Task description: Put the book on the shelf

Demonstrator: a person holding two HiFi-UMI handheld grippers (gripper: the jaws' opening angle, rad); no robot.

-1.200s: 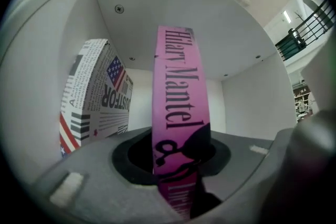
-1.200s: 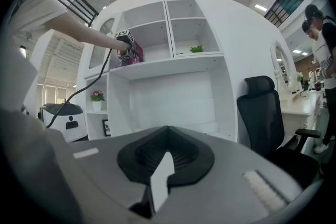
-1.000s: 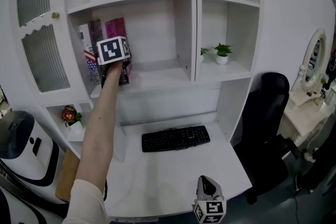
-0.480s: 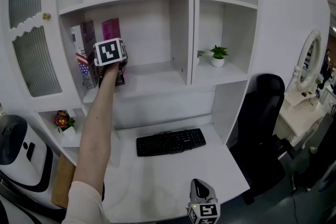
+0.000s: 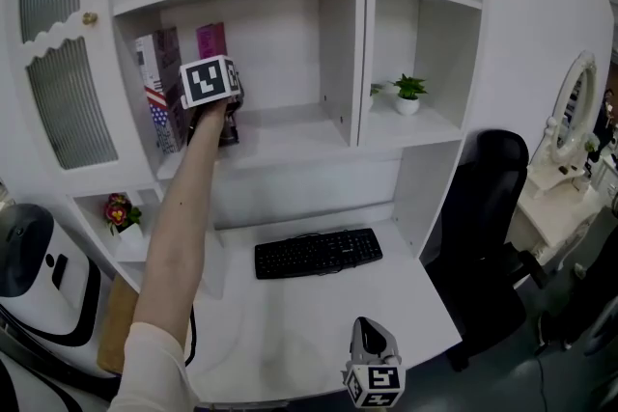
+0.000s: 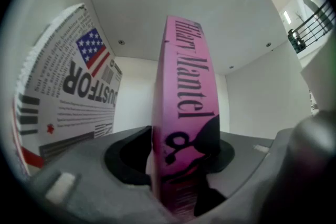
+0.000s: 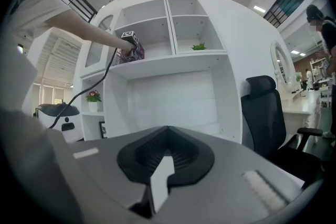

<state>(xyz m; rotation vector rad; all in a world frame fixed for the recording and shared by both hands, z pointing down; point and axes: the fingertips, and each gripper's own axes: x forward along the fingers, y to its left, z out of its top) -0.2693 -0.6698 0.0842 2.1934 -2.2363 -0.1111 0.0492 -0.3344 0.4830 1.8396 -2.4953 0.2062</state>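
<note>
Up at the middle shelf [image 5: 290,138] of a white wall unit, the left gripper [image 5: 222,118] is pointing level into the compartment. It is being carried on a bare forearm [image 5: 183,217] that is stretching up and away from a pale sleeve [image 5: 145,373]. Its fingers [image 6: 79,181] have just been opening and are now sitting loosely around the spine of the pink book [image 6: 185,113], with a dark gap showing between the book and the right finger. That book is standing upright on the shelf between the fingers. Just to their left a second book [image 6: 68,97], printed with a flag and heavy black lettering, is standing near the compartment's side wall.

Low down by the front edge of the worktop [image 5: 309,328], the right gripper [image 5: 368,333] is hanging well apart from the shelf. It is aiming almost level at the unit, its fingers pressed together with nothing between them.

Between the two grippers a black keyboard [image 5: 319,253] is lying on the worktop. To the right of the left fingers, past a divider, a small potted plant [image 5: 409,95] is sitting in the neighbouring compartment. Below and to their left a pot of flowers [image 5: 124,210] is occupying a lower nook, under a ribbed-glass door [image 5: 70,101]. A black office chair [image 5: 492,207] is standing at the worktop's right, with a white-framed mirror [image 5: 579,106] beyond it.
</note>
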